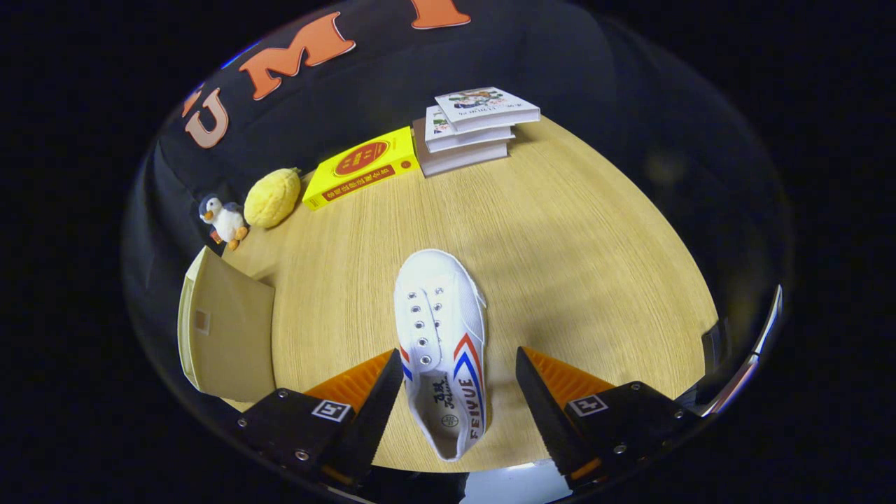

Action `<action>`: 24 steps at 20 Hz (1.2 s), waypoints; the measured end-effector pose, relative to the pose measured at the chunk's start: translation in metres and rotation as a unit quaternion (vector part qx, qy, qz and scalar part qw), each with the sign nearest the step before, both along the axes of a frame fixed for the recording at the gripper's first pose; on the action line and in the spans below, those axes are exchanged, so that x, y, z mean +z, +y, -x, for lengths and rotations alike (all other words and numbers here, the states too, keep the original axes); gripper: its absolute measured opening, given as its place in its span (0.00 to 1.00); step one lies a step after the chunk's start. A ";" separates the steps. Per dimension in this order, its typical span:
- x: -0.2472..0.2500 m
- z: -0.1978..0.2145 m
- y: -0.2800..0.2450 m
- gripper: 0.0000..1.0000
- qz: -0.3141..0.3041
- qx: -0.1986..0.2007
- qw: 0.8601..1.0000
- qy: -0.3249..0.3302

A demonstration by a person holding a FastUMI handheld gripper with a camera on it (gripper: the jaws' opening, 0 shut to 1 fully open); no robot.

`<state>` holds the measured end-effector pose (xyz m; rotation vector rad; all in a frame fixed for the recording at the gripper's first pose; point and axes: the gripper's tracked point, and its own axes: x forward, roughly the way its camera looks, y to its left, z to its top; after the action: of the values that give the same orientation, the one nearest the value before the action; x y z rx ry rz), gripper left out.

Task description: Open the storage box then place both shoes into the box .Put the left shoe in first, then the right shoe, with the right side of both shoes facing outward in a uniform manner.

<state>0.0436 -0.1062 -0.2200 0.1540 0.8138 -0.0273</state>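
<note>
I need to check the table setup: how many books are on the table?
4. A yellow book lies beside the yellow plush toy. Three more form a stack just beyond it. The open tool straddles the white shoe.

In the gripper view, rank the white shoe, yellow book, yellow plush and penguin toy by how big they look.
1. White shoe, between the open claw fingers; being nearest inflates it.
2. Yellow book.
3. Yellow plush.
4. Penguin toy.
</note>
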 end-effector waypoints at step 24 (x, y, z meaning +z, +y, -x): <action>-0.031 -0.012 -0.003 0.00 0.006 0.020 0.999 0.029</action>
<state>0.0555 -0.1090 -0.2514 0.1257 0.8747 0.0000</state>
